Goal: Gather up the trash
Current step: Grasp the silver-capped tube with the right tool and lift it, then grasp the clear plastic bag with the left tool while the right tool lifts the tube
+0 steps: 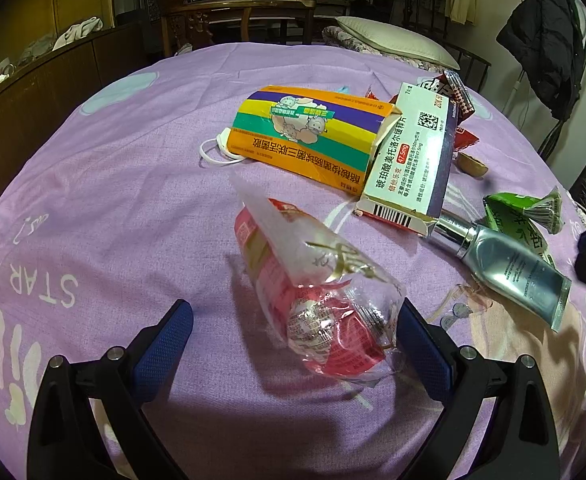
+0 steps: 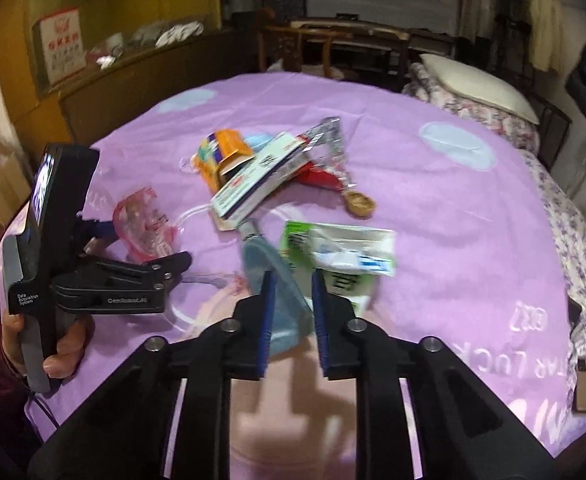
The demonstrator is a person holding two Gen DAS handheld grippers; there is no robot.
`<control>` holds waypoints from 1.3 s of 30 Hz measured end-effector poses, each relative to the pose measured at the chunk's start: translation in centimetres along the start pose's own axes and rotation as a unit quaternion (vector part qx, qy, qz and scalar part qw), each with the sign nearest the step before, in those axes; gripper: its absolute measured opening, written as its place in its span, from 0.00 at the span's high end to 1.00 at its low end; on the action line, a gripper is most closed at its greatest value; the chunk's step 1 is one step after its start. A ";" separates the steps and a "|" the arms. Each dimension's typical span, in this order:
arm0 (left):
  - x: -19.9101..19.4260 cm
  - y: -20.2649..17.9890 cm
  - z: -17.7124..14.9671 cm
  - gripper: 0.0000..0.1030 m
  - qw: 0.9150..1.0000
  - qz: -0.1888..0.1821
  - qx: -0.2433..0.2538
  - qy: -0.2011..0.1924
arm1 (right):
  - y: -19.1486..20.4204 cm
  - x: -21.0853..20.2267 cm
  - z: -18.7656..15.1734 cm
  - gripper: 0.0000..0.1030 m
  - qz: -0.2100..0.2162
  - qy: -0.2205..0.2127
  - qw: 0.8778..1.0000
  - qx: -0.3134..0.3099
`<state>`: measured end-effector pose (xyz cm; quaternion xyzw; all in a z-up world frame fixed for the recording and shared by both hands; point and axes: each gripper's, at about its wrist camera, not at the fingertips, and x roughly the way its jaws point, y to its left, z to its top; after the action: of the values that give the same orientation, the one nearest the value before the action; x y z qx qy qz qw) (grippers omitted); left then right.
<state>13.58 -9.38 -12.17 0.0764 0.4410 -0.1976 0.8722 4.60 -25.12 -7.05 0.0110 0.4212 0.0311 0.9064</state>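
Note:
A clear plastic bag with red packaging inside [image 1: 325,304] lies on the purple bed sheet [image 1: 133,184]. It sits between the wide-apart fingers of my left gripper [image 1: 297,316], which is open. The right pad [image 1: 421,340] touches the bag's edge, while the left pad stands clear of it. My right gripper [image 2: 294,280] hovers with its jaws a narrow gap apart. Through that gap shows the flat end of a silver tube [image 2: 285,304], which lies on the sheet [image 1: 513,272]. A green and white wrapper [image 2: 333,252] rests just beyond the fingertips.
An orange box [image 1: 305,132], a white medicine box [image 1: 409,160], a face mask [image 1: 217,150], red wrappers [image 1: 457,96] and a small brown piece [image 1: 471,165] are heaped mid-bed. A pillow [image 1: 397,38] lies at the far edge. A hand [image 2: 65,344] holds the left gripper [image 2: 145,246].

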 end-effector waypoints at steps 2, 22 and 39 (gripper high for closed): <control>0.0 0.0 0.0 0.05 1.000 0.000 0.000 0.000 | 0.6 1.5 0.3 0.70 -0.003 0.018 1.000 -0.020; -0.2 0.0 0.0 0.05 1.000 -0.006 -0.004 -0.002 | 1.4 -0.8 -1.8 0.67 0.004 -0.021 1.000 0.011; -6.0 3.2 -3.4 0.54 0.988 -0.142 -0.036 -0.043 | -1.0 -2.7 -8.4 0.61 0.018 0.031 0.997 0.072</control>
<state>9.15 -3.77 -9.53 -0.0273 0.4164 -0.3063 0.8556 -3.53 -26.37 -10.47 0.0831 0.4501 0.0174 0.8889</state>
